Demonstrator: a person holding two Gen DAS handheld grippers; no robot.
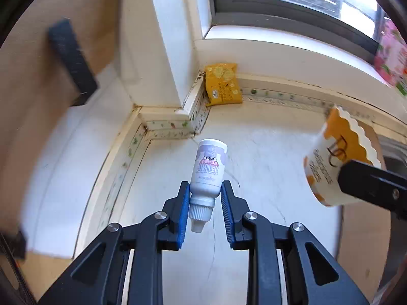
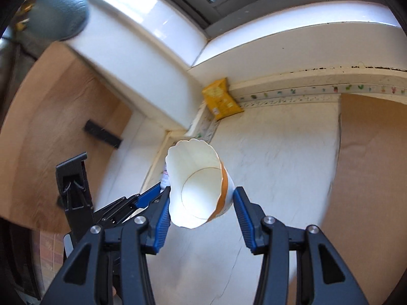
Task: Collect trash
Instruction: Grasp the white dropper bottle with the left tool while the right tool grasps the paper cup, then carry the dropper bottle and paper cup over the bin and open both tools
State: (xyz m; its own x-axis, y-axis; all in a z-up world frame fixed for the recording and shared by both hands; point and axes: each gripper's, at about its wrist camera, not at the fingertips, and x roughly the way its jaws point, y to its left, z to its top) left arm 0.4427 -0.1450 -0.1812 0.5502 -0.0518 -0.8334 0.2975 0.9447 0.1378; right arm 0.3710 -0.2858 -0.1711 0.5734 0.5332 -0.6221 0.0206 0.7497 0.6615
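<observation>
Wide open white floor [image 1: 267, 152] ahead of both grippers, nothing lying on it out to the skirting. The far corner is blocked: a yellow snack packet [image 1: 223, 84] leans against the wall there, hard beside the jutting white pillar [image 1: 157, 58]. To the left the left gripper [image 2: 152, 198] sits just beside the paper cup [image 2: 201, 190] (little gap between them). Brown cardboard [image 2: 368, 165] bounds the right side.

small white bottle [image 1: 208, 170]: lilac-pink label, ribbed cap toward camera, held off the floor | paper cup [image 2: 201, 185]: white, orange band, scalloped rim, open mouth facing camera, empty, tilted | yellow snack packet [image 1: 223, 84]: leaning in the wall corner
</observation>
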